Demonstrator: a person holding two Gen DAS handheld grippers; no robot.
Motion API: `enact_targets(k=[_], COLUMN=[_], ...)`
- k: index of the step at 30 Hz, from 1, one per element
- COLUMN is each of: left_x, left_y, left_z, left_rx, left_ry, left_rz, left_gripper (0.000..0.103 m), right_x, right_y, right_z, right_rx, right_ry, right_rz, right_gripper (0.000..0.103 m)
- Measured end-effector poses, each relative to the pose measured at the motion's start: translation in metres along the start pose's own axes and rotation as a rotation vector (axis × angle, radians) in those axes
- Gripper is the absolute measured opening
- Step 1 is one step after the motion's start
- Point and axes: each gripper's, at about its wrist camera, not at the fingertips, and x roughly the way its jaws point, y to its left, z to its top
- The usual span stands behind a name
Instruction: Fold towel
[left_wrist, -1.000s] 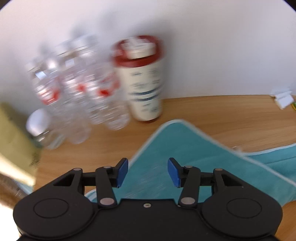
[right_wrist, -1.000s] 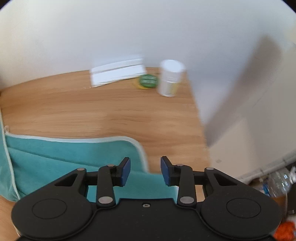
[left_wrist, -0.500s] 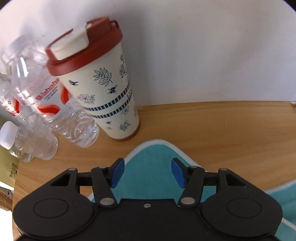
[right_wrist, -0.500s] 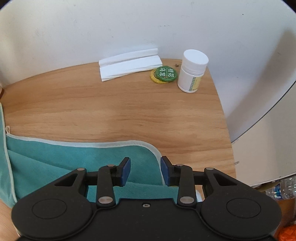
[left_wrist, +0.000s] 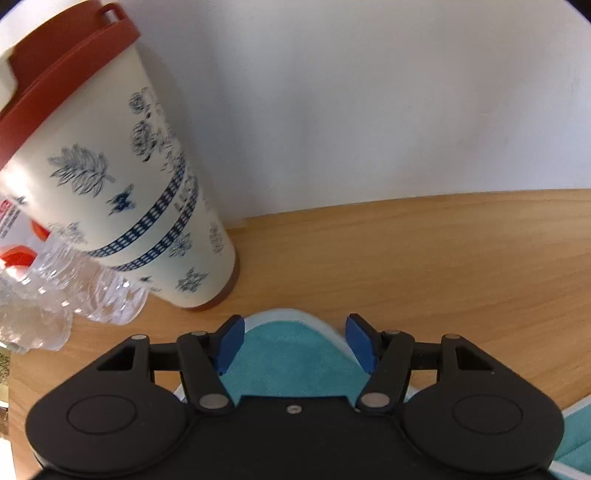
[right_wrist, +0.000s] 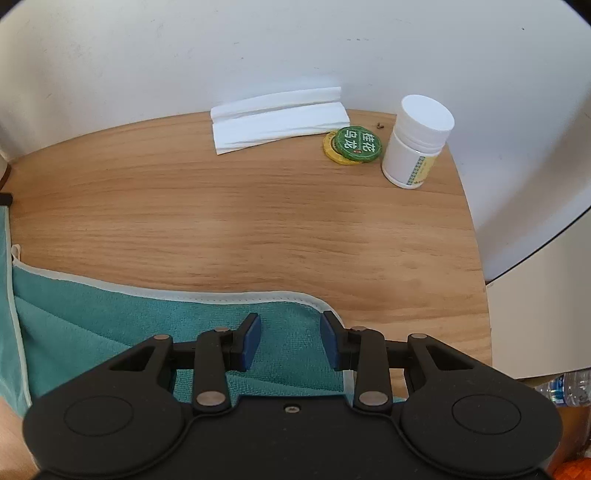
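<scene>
A teal towel (left_wrist: 295, 365) with a pale hem lies on the wooden table (left_wrist: 424, 258). In the left wrist view a rounded corner of it sits between the blue pads of my left gripper (left_wrist: 293, 341), which is open over it. In the right wrist view the towel (right_wrist: 147, 325) spreads to the left, and its right-hand corner lies under my right gripper (right_wrist: 290, 341), also open. Whether the pads touch the cloth cannot be told.
A cream tumbler with a red lid (left_wrist: 122, 192) and clear plastic bottles (left_wrist: 55, 295) stand close at the left gripper's upper left. Folded white paper (right_wrist: 277, 120), a green tin (right_wrist: 356, 144) and a white pill bottle (right_wrist: 415, 142) sit near the wall. The table's right edge (right_wrist: 480, 277) is near.
Both grippers have moved forward and lower over the towel's corners. The tumbler now looms much larger on the left. The left jaws have spread wider.
</scene>
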Motion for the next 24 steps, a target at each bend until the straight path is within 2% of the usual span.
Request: enact_targets(k=[1,2,8,12,15,16,18,20,22,24], left_x=[0.001,0.001,0.000,-0.002,-0.004,-0.005,-0.007,-0.007,-0.011,-0.011], left_y=[0.000,0.000,-0.010,-0.012,-0.005,-0.003,0.002,0.004,0.006,0.008], left_z=[0.001,0.002,-0.003,-0.007,-0.008,-0.009,-0.010,-0.010,-0.010,-0.008], left_rx=[-0.007,-0.011,0.035,0.049,0.011,0.003,-0.009,-0.008,-0.021,-0.043], left_ry=[0.000,0.002,-0.010,-0.019,-0.018,-0.022,-0.029,-0.032,-0.035,-0.026], left_rz=[-0.018,-0.041,-0.047,-0.040,-0.044,-0.044,-0.040,-0.028,-0.022,-0.024], left_gripper=[0.044,0.027,0.005,0.000,0.000,0.000,0.000,0.000,0.000,0.001], right_x=[0.000,0.000,-0.006,-0.005,-0.010,-0.009,-0.005,-0.002,-0.001,-0.001], right_y=[0.001,0.001,-0.003,0.001,0.003,0.003,0.003,0.003,0.004,0.003], right_z=[0.000,0.000,-0.001,0.003,0.006,0.007,0.009,0.010,0.012,0.011], right_rx=[-0.005,-0.011,-0.007,-0.040,-0.070,-0.081,-0.103,-0.124,-0.156,-0.165], right_ry=[0.003,0.003,0.004,0.003,-0.011,-0.006,0.010,0.018,0.011,0.011], right_rz=[0.003,0.001,-0.010,-0.030,-0.039,-0.042,-0.041,-0.041,-0.059,-0.039], right_gripper=[0.039,0.037,0.034,0.035,0.042,0.048,0.048,0.059,0.059,0.053])
